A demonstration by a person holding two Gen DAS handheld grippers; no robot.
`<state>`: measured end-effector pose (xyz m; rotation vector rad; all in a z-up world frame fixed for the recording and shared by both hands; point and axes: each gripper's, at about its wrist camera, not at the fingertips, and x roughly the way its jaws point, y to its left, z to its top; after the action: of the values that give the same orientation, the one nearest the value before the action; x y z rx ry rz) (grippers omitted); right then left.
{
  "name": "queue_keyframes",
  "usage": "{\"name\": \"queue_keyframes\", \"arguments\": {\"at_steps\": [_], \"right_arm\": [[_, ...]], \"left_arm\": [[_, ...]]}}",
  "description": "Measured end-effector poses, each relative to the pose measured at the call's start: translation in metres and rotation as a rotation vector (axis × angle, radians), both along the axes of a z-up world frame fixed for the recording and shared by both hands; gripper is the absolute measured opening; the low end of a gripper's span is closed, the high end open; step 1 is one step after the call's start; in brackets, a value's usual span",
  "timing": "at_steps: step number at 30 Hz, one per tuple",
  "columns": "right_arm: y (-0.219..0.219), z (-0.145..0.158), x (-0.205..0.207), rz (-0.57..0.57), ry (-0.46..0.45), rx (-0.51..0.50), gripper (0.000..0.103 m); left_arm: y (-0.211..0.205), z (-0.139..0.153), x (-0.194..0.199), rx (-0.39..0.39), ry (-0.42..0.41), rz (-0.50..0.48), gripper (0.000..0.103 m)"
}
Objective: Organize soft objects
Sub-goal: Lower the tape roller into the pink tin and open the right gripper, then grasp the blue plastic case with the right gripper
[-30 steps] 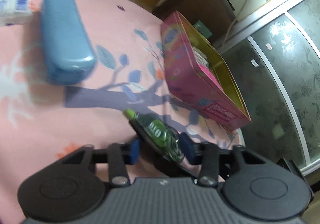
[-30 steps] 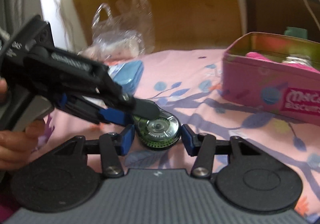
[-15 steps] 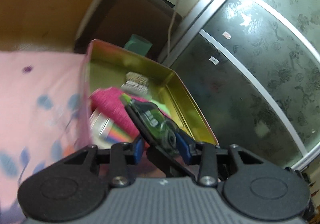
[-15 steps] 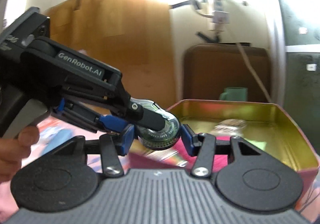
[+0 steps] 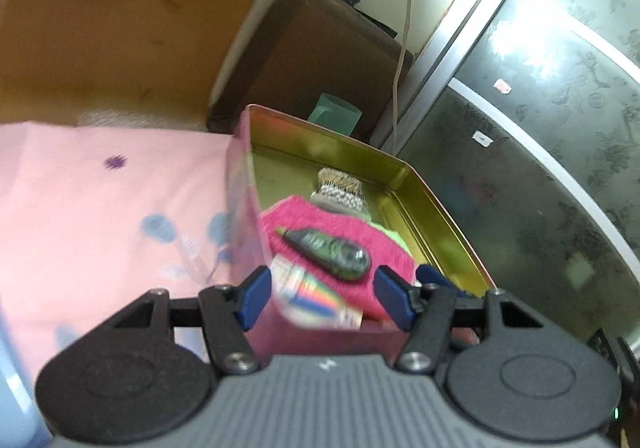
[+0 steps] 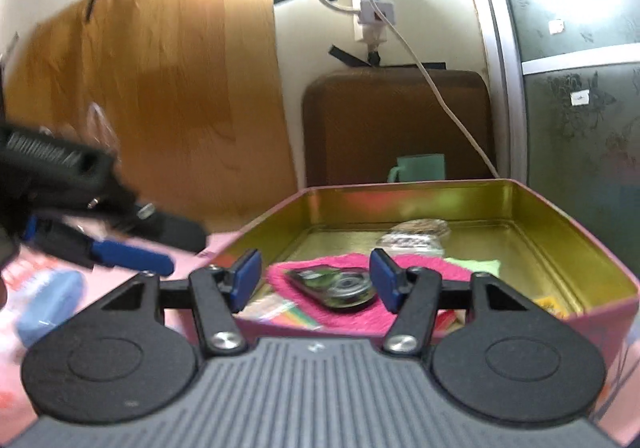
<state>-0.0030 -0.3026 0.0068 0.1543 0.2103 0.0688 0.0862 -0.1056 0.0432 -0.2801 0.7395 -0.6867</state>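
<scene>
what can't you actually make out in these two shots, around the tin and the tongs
- Bottom of the pink tin: in both views, the magenta cloth and the green correction tape lying on it cover the floor.
- Colourful packet: left wrist view, blurred; print unreadable.
- Beaded item at the back: right wrist view, blurred.
- Left tongs: right wrist view, motion-smeared, cut off by the left edge.

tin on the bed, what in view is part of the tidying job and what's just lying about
Part of the job:
- pink tin
- green correction tape, lying on the pink cloth inside the tin
- left gripper and right gripper, jaws opening, touching nothing

Just lying about:
- green mug behind the tin
- brown chair
- white cable
- blue case on the bedsheet
</scene>
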Motion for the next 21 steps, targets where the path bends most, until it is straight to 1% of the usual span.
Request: {"name": "queue_keyframes", "arguments": {"at_steps": [2,4,7,8,9,12,13,14,15,17,18,20,21], "right_arm": [[0.009,0.003,-0.010,0.023,-0.017,0.010,0.063],[0.022,0.006,-0.017,0.075,-0.033,0.007,0.063],[0.047,0.010,-0.024,0.179,-0.030,-0.018,0.063],[0.056,0.010,-0.025,0.219,-0.015,-0.026,0.063],[0.067,0.010,-0.024,0.265,0.006,-0.036,0.063],[0.098,0.006,-0.015,0.385,0.083,-0.056,0.064],[0.109,0.004,-0.010,0.420,0.112,-0.063,0.069],[0.121,0.002,-0.006,0.450,0.140,-0.072,0.077],[0.131,0.001,-0.001,0.471,0.162,-0.084,0.080],[0.154,0.000,0.007,0.523,0.183,-0.110,0.083],[0.164,0.000,0.010,0.543,0.193,-0.122,0.083],[0.183,-0.001,0.021,0.560,0.227,-0.144,0.083],[0.192,-0.003,0.028,0.563,0.247,-0.153,0.083]], "left_arm": [[0.021,0.001,-0.019,-0.015,-0.011,-0.013,0.058],[0.048,0.000,-0.042,-0.023,-0.036,-0.024,0.058],[0.092,-0.007,-0.074,-0.012,-0.063,0.004,0.059],[0.108,-0.012,-0.081,-0.007,-0.060,0.030,0.062],[0.125,-0.017,-0.087,0.002,-0.051,0.072,0.063],[0.174,-0.032,-0.094,0.020,-0.009,0.229,0.063],[0.189,-0.036,-0.094,0.021,0.005,0.283,0.063],[0.201,-0.039,-0.093,0.025,0.016,0.333,0.063],[0.213,-0.042,-0.092,0.032,0.028,0.387,0.064],[0.231,-0.047,-0.090,0.030,0.047,0.466,0.068],[0.238,-0.051,-0.089,0.015,0.053,0.487,0.068],[0.247,-0.054,-0.091,-0.035,0.046,0.487,0.069],[0.249,-0.055,-0.093,-0.038,0.038,0.487,0.070]]}}
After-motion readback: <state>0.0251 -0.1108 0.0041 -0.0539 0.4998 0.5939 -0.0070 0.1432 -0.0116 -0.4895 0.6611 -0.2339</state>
